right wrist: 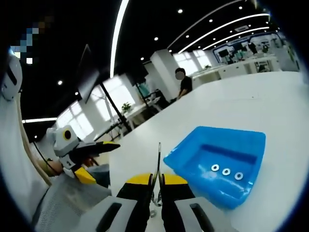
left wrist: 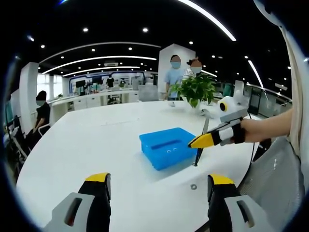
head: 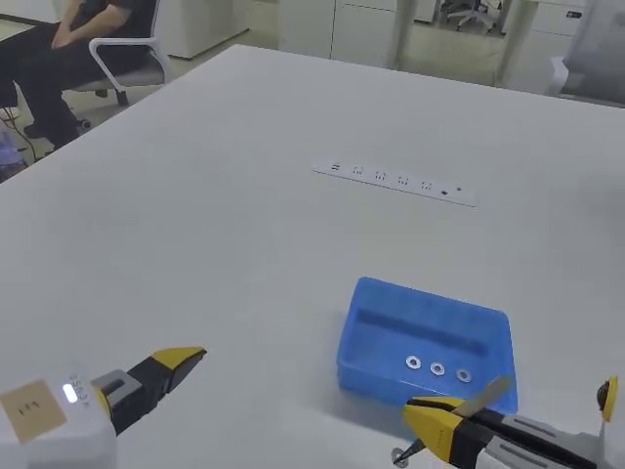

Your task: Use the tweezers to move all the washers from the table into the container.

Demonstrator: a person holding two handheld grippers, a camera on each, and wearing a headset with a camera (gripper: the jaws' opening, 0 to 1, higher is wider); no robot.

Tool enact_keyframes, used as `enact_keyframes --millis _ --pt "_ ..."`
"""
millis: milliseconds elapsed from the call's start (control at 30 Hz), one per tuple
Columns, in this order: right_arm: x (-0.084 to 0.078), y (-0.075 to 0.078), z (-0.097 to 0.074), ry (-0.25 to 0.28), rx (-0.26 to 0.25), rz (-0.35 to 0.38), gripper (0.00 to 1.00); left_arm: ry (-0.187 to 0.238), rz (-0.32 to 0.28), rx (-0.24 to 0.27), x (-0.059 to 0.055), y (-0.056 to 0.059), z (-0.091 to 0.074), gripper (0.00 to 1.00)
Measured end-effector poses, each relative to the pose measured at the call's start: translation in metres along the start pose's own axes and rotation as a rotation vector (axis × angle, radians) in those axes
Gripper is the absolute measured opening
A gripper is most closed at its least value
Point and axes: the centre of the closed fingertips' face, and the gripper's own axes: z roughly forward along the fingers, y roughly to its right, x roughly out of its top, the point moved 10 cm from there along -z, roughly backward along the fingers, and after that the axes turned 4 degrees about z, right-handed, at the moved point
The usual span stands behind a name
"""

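left gripper (left wrist: 159,181): yellow tips, black jaws, white body, lit LED (head: 70,393), tan label (head: 31,410) | right gripper (right wrist: 157,181): yellow tips, black jaws, grey body, thin black cable (left wrist: 250,157) | person: white top (left wrist: 295,72)

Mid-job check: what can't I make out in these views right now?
- Head view: the tips of the tweezers and the loose washer sit at the bottom edge, too small to tell whether they are touching or apart.
- Right gripper view: the right hand-held gripper partly hides that washer.
- Left gripper view: the washers in the container are too small to count.
- Head view: the table is cut off at the bottom edge.
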Motion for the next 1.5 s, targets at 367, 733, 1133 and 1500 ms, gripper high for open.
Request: enact_keyframes --millis 367,733,1133,1500 --pt "0.035 0.005 0.006 0.031 0.004 -0.083 0.04 0.002 -0.001 0.002 0.001 0.0 0.0 0.84" --pt "0.065 0.026 0.031 0.022 -0.029 -0.139 0.04 0.007 -0.008 0.008 0.0 -0.001 -0.001 0.83" --pt "0.065 0.049 0.05 -0.039 -0.048 -0.131 0.04 0.005 -0.011 0.006 -0.001 0.0 -0.002 0.83" --pt "0.056 0.067 0.061 -0.09 -0.083 -0.108 0.04 0.001 -0.012 0.002 0.0 0.001 -0.001 0.83"
